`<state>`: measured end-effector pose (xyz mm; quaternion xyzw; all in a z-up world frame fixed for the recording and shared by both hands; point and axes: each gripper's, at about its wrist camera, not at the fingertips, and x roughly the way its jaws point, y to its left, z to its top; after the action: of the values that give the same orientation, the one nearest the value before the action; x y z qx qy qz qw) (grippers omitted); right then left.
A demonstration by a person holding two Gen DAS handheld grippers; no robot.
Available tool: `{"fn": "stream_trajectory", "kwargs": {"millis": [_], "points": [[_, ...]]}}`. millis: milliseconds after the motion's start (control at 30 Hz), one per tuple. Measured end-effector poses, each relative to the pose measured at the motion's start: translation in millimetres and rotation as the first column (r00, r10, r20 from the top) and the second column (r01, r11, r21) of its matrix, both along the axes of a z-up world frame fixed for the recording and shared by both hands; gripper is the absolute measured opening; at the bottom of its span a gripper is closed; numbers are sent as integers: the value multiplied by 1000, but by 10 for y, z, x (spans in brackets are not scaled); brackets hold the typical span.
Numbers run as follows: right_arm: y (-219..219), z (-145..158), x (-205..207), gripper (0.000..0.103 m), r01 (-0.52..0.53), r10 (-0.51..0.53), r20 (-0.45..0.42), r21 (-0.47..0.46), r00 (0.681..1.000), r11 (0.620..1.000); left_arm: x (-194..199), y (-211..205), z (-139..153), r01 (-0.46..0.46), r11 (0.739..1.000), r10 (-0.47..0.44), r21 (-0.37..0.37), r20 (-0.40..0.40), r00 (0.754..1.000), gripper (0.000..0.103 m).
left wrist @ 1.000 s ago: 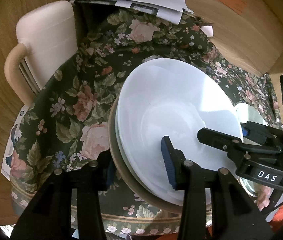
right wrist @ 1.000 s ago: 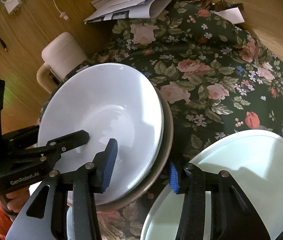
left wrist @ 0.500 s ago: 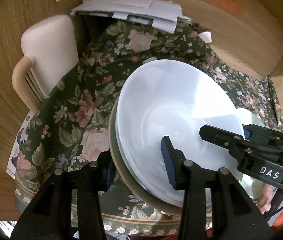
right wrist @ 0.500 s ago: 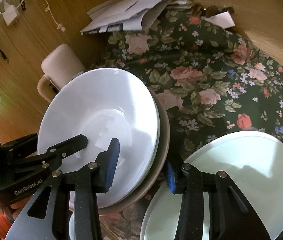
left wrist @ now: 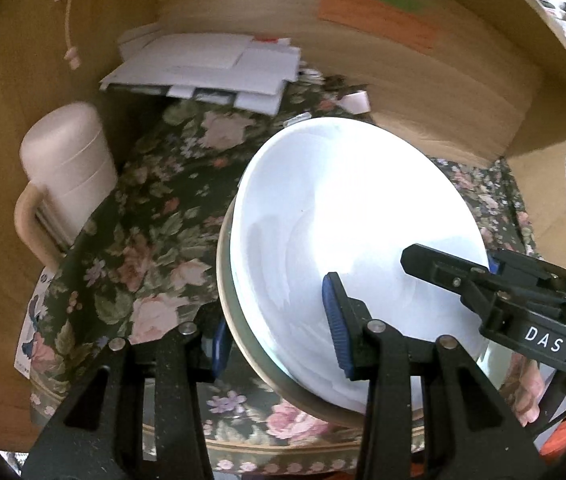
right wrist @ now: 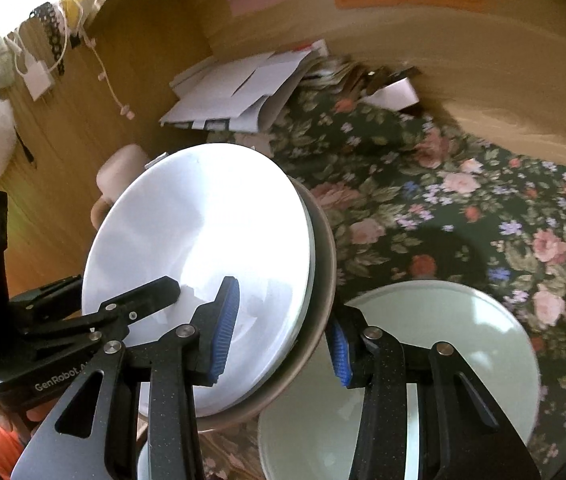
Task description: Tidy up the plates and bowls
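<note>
A stack of white bowls [left wrist: 339,216] nested in a beige-rimmed bowl [left wrist: 243,344] hangs lifted above the floral tablecloth [left wrist: 143,240]. My left gripper [left wrist: 279,336] is shut on the stack's left rim, one pad inside and one outside. My right gripper [right wrist: 283,332] is shut on the right rim of the same stack [right wrist: 211,240]. The right gripper also shows in the left wrist view [left wrist: 487,272]. A pale green plate [right wrist: 435,360] lies on the cloth below the right gripper.
A cream chair back [left wrist: 63,176] stands left of the table. A pile of white papers [left wrist: 211,68] lies at the table's far edge against the wooden wall [left wrist: 403,80]. Cables and a charger [right wrist: 39,76] hang on the left wall.
Both grippers have lifted the bowl stack higher off the table. The table and chair look smaller and farther, and more of the wall shows.
</note>
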<state>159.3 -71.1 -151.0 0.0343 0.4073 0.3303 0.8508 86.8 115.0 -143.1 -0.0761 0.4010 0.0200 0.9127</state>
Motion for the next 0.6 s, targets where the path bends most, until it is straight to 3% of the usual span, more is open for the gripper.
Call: {"fn": "stream_trajectory", "kwargs": {"millis": [600], "points": [[-830, 55, -177, 38, 147, -147, 8, -2, 989, 989, 96, -717, -28, 149, 988, -150, -39, -9, 989, 41]]}}
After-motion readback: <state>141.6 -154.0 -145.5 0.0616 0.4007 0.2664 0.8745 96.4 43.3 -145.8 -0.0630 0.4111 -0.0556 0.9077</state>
